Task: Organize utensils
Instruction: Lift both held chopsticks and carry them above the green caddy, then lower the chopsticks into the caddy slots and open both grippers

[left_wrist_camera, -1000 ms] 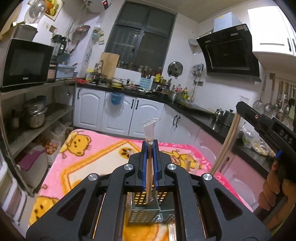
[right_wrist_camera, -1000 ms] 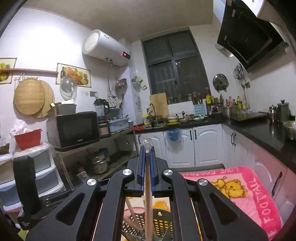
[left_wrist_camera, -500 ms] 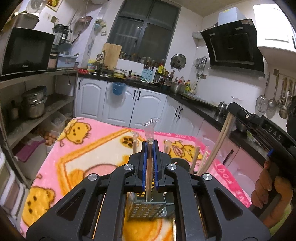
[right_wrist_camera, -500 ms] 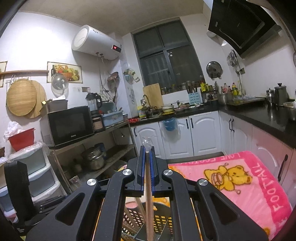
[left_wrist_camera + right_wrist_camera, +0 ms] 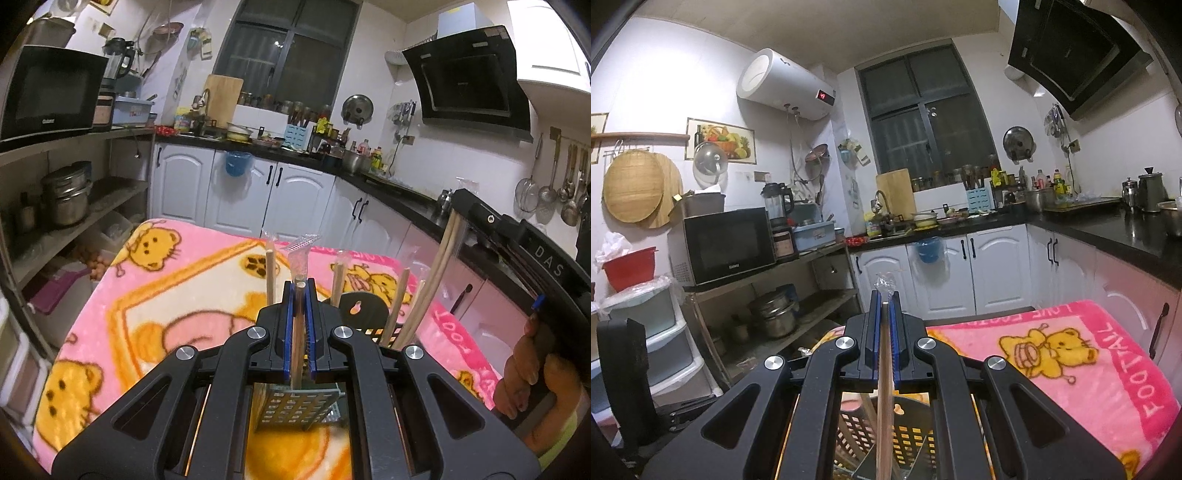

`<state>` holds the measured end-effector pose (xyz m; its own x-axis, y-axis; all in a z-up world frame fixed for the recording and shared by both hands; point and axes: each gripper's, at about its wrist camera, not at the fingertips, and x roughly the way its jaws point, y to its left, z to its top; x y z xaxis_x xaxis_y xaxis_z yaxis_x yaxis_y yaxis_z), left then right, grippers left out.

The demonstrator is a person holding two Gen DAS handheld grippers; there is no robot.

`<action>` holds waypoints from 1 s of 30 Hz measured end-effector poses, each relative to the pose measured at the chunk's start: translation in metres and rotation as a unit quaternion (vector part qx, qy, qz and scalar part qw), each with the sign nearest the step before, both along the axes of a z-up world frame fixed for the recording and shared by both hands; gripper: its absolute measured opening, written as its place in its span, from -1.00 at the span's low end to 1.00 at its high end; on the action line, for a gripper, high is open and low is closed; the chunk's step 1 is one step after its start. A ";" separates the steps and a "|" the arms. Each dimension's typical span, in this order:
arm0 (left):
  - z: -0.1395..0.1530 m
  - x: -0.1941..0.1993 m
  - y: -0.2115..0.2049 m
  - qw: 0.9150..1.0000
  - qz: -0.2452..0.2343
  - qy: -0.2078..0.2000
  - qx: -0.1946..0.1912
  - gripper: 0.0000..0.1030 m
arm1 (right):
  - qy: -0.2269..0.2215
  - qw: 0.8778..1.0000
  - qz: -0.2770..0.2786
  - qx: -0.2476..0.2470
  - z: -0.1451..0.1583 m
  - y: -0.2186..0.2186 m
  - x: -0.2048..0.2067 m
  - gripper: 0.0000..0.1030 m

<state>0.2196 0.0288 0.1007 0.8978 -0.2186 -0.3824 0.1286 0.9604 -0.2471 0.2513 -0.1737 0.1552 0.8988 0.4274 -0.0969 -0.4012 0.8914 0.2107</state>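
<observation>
At frame centre, the left gripper point(image 5: 300, 325) fingers are clamped on a plastic-wrapped wooden chopstick point(image 5: 297, 343) above the grey perforated holder point(image 5: 295, 410). A like wrapped chopstick pair point(image 5: 884, 387) is pinched by the right gripper point(image 5: 884, 332) over the black slotted basket point(image 5: 882, 432).

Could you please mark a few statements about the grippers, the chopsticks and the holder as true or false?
1. The left gripper is shut on a wrapped chopstick. True.
2. The right gripper is open and empty. False: it is shut on a chopstick.
3. The black holder already has chopsticks standing in it. True.
4. The table is covered by a blue cloth. False: the blanket is pink with yellow bears.
</observation>
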 end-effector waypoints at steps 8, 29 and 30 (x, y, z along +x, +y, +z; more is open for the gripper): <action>-0.005 0.003 0.002 1.000 0.000 0.008 -0.003 -0.94 | -0.010 1.000 -0.009 0.014 0.009 -0.004 0.010 -0.90; -0.015 0.001 0.002 1.000 0.006 0.030 -0.002 -0.86 | 0.038 0.999 -0.014 0.005 -0.026 -0.009 0.023 -0.90; -0.015 0.001 0.002 1.000 0.007 0.031 -0.002 -0.82 | 0.041 0.999 -0.013 0.004 -0.027 -0.009 0.022 -0.90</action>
<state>0.2204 0.0303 0.0857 0.8756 -0.2086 -0.4358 0.1005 0.9609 -0.2580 0.2737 -0.1831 0.1282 0.8991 0.4044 -0.1676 -0.3581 0.8997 0.2497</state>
